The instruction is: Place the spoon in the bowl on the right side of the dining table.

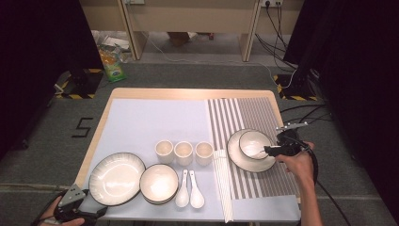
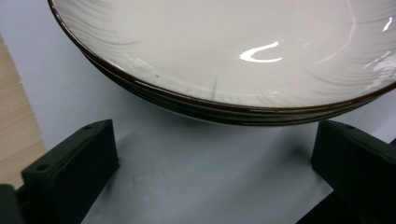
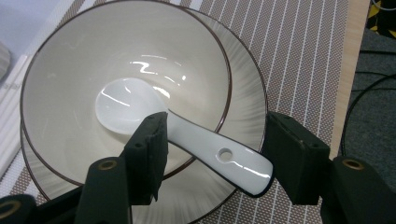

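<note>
Spoon between parted claw.

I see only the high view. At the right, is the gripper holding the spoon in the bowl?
Observer: No. In the right gripper view the right gripper is open; the spoon lies between its jaws with a gap at one side.
Operator: Where does the spoon rest?
Observer: Its scoop is inside the bowl, its handle over the rim.
Operator: And the left gripper?
Observer: The left gripper is open, just in front of the plate, not touching it.
</note>
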### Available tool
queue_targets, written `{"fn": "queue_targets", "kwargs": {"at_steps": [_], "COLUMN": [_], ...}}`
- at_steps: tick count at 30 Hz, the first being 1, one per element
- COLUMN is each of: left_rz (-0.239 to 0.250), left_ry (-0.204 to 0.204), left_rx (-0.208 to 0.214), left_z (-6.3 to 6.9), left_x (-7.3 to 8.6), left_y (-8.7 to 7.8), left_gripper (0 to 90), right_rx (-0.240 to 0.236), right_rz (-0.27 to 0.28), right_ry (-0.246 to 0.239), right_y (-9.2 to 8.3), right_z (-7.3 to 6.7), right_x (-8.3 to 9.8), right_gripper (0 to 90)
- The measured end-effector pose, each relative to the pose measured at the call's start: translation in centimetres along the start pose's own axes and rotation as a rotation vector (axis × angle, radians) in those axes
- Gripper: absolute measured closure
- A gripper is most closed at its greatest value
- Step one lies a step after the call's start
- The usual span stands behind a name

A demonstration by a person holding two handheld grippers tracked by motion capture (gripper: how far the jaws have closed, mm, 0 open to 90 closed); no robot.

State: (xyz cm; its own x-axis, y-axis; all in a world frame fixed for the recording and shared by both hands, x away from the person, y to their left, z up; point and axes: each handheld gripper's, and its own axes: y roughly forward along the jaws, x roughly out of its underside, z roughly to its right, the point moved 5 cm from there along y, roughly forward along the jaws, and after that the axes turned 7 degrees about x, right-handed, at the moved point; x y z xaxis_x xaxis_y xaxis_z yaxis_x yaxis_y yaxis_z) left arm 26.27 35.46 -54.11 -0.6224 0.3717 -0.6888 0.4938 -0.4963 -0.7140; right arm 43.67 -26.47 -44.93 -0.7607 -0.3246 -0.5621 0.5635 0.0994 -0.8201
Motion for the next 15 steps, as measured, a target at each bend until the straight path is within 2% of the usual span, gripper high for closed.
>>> {"fn": "queue_targets", "kwargs": {"at_steps": [4, 11, 15], "left_rz": [0.0, -0.001, 0.006], "left_ry": [0.0, 0.0, 0.0], "left_rx": [0.001, 0.001, -0.002], "left_z": [0.0, 0.0, 0.0], "left_x": [0.0, -0.01, 0.0], "left_y": [0.0, 0.0, 0.03], "left_gripper": [0.0, 0.0, 0.0], "right_rx": [0.03, 0.035, 0.038], "right_rz": [0.0, 0.022, 0.015], "right_ry": [0.021, 0.072, 0.077], "right_y": [0.21, 0.73, 0.89], "right_z": [0.26, 0.6, 0.59], "right_x": [-0.06, -0.63, -0.65], "right_gripper": [41.4, 40.7, 40.8]}}
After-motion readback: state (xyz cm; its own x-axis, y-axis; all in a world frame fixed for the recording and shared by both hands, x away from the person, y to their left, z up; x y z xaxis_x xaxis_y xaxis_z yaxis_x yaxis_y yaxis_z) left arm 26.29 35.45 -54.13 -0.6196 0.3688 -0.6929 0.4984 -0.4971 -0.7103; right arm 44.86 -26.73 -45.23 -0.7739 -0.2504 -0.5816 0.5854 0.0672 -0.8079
